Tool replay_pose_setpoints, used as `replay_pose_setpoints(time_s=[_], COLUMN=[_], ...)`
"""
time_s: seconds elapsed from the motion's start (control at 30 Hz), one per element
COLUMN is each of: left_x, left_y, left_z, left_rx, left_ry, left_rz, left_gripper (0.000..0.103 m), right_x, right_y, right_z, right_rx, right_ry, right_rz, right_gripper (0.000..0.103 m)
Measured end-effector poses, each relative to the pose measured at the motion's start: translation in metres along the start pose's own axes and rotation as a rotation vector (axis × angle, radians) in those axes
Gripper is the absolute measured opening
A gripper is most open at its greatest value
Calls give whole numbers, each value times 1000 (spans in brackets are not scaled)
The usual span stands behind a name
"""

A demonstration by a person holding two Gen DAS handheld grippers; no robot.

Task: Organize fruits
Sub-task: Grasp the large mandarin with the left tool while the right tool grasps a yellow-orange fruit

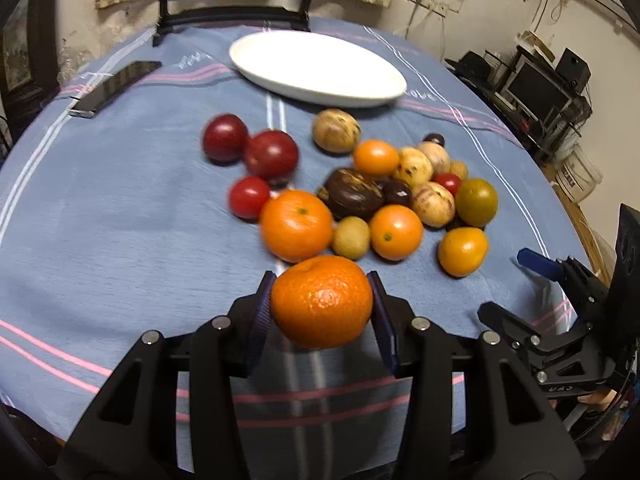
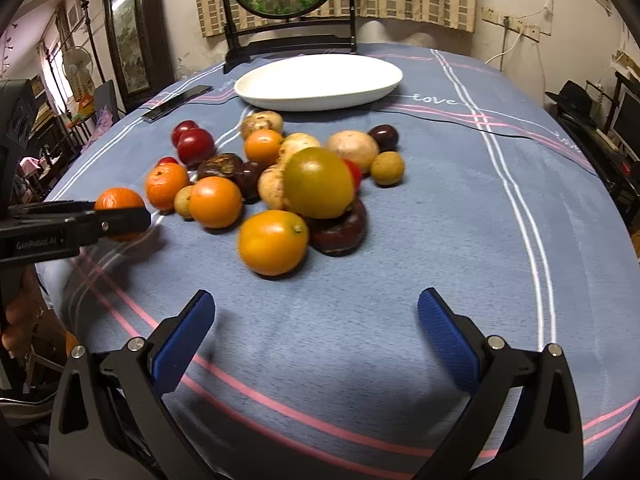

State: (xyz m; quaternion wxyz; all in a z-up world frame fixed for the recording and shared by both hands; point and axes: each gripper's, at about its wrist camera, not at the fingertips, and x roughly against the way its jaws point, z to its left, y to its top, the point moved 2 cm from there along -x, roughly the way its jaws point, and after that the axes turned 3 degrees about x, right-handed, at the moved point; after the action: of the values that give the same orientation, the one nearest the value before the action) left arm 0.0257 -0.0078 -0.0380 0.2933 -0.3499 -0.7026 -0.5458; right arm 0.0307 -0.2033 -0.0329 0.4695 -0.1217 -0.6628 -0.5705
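L gripper (image 1: pixel 322 304) angled down, both pads clamped on an orange (image 1: pixel 322 302), held just off the table. R gripper (image 2: pixel 316 336) also tilted down, jaws wide apart w/ nothing between, hovering above the cloth.

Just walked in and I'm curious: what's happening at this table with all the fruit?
A person is sorting fruit using hand-held tongs. The left tongs are clamped on an orange mandarin, held just above the blue tablecloth. The right tongs are open and hold nothing, hovering in front of the pile of mixed fruit. The white plate beyond the pile has nothing on it yet.
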Motion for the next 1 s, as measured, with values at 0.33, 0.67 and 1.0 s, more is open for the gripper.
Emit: replay_pose_setpoints(time_s=[0.33, 0.67, 1.0], left_x=[-9, -13, 2], left_y=[-5, -5, -2], left_z=[9, 14, 22], left_rx=[4, 1, -3], left_ry=[-23, -44, -63], left_rz=[14, 11, -22], left_gripper=[46, 46, 46], right_x=[-18, -25, 11], right_y=[18, 25, 31], right_z=[5, 15, 7], right_rx=[-104, -83, -62], right_ry=[105, 61, 147], right_rz=[37, 45, -44], right_gripper=[61, 39, 39])
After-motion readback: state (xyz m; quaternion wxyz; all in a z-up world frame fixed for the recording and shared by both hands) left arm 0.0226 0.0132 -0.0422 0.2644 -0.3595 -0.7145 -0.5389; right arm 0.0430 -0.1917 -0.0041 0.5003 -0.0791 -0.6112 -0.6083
